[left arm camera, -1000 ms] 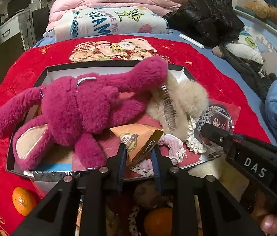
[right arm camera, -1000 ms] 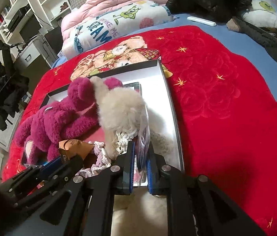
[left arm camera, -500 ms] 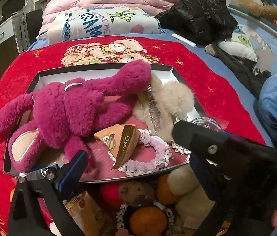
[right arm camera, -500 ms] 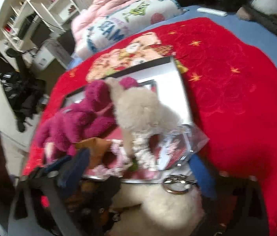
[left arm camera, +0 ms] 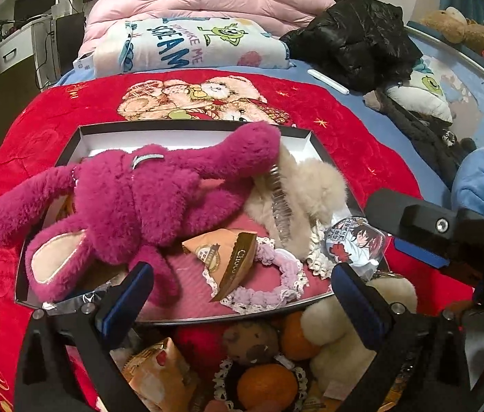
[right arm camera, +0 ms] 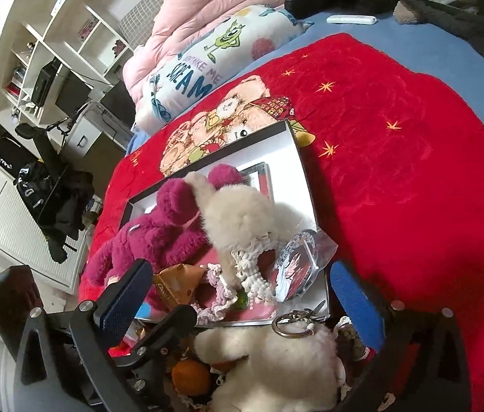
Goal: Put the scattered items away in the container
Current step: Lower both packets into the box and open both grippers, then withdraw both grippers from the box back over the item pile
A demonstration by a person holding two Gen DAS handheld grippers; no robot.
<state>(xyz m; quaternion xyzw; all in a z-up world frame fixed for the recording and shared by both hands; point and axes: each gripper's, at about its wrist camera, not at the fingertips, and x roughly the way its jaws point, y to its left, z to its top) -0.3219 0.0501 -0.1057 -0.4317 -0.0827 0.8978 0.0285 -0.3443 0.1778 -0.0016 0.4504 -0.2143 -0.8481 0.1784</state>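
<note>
From the left wrist, the left gripper (left arm camera: 242, 295) hangs with its jaws spread wide and nothing between them, just near of the tray (left arm camera: 187, 127), a shallow dark-rimmed box on the red blanket (left arm camera: 345, 127). A magenta plush (left arm camera: 128, 202) sprawls across the tray's left and middle, one limb reaching to the far right corner; a cream plush (left arm camera: 314, 185) lies at the right, with a snack packet (left arm camera: 225, 257) and a lilac scrunchie (left arm camera: 276, 285) in the near middle. A badge (left arm camera: 355, 243) in a clear sleeve rests on the near right rim. Nearer than the tray, under the gripper, lie an orange (left arm camera: 266, 388), a brown toy (left arm camera: 250, 341) and a pale toy (left arm camera: 341, 340). From the right wrist, the right gripper (right arm camera: 242, 295) is likewise wide open and holds nothing, hovering over the tray's (right arm camera: 302, 171) near end. The badge (right arm camera: 297, 267) leans against the cream plush (right arm camera: 238, 213), the magenta plush (right arm camera: 159, 233) to its left. A white toy (right arm camera: 276, 360) with a key ring (right arm camera: 288, 324) lies below the gripper, outside the tray, an orange (right arm camera: 190, 376) just left of it.
</note>
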